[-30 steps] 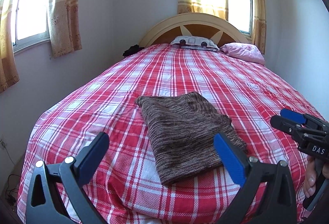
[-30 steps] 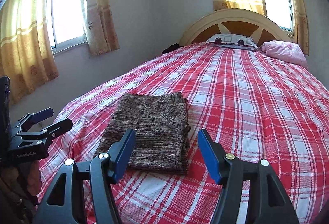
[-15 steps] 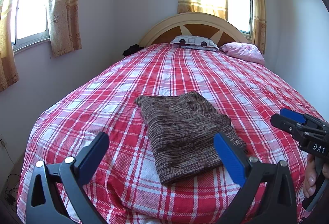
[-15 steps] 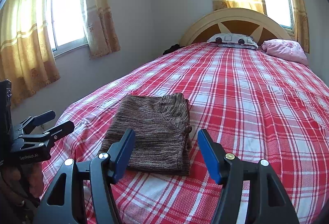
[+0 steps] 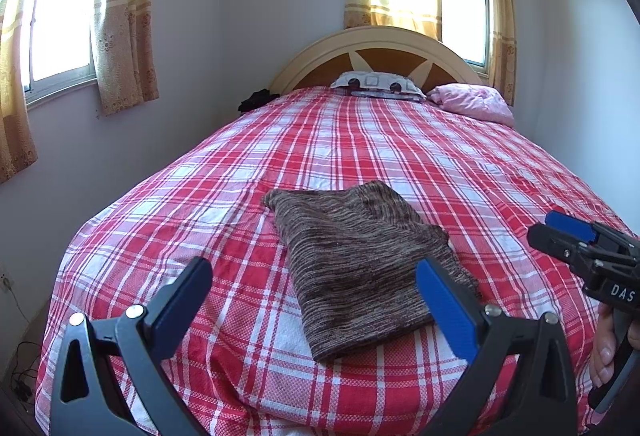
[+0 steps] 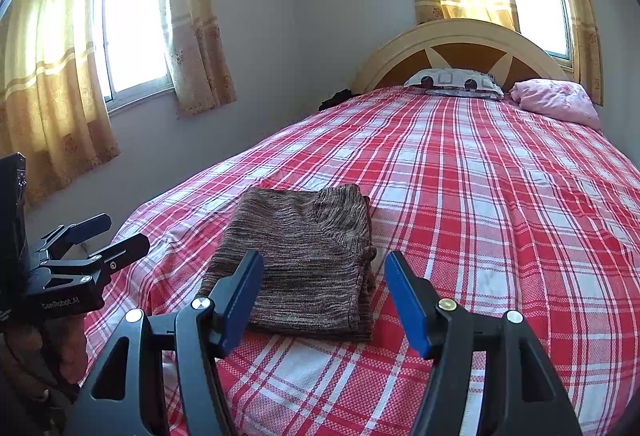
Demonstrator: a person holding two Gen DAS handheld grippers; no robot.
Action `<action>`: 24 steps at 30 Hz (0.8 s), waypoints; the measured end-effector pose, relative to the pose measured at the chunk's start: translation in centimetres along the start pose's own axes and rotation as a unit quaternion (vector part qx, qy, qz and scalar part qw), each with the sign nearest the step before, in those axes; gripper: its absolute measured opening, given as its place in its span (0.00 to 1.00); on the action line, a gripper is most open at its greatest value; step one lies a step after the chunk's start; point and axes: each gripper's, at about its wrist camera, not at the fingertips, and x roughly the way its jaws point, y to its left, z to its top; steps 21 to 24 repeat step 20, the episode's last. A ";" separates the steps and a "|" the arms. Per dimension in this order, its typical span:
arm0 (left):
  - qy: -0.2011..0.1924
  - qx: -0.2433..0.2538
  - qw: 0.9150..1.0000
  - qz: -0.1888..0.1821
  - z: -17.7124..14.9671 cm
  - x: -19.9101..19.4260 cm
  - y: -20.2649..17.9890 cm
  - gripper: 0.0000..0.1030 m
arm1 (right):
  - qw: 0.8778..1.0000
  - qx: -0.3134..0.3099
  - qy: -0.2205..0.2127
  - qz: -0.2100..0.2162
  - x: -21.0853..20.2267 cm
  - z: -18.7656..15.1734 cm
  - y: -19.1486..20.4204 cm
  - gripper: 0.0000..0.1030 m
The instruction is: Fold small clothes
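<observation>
A brown streaked knit garment (image 5: pixel 360 260) (image 6: pixel 304 256) lies folded flat into a rough rectangle near the foot of the bed. My left gripper (image 5: pixel 316 300) hovers in front of its near edge, wide open, with nothing between the blue pads. My right gripper (image 6: pixel 324 296) hangs over the garment's near right corner, also open and empty. Each gripper shows in the other's view: the right gripper (image 5: pixel 560 232) at the right edge, the left gripper (image 6: pixel 104 236) at the left edge, both clear of the cloth.
The bed carries a red and white plaid sheet (image 5: pixel 360 140) (image 6: pixel 500 196). A patterned pillow (image 5: pixel 376 84) and a pink pillow (image 5: pixel 472 102) lie by the headboard (image 5: pixel 376 44). Walls with curtained windows stand left and behind. A hand (image 5: pixel 604 348) grips the right tool's handle.
</observation>
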 end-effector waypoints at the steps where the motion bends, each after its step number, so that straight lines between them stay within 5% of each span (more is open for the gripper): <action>1: 0.001 0.002 1.000 -0.002 0.1 0.0 -0.1 1.00 | 1.000 -0.001 -0.001 0.000 0.0 0.0 0.1 0.62; 16: -0.070 -0.011 0.997 0.005 1.3 -2.2 1.1 1.00 | 1.000 0.000 -0.003 -0.002 -0.3 -0.4 0.2 0.62; 24: -0.070 -0.013 0.997 0.007 1.4 -2.0 1.5 1.00 | 1.000 0.001 -0.001 -0.003 -0.2 -0.5 0.2 0.62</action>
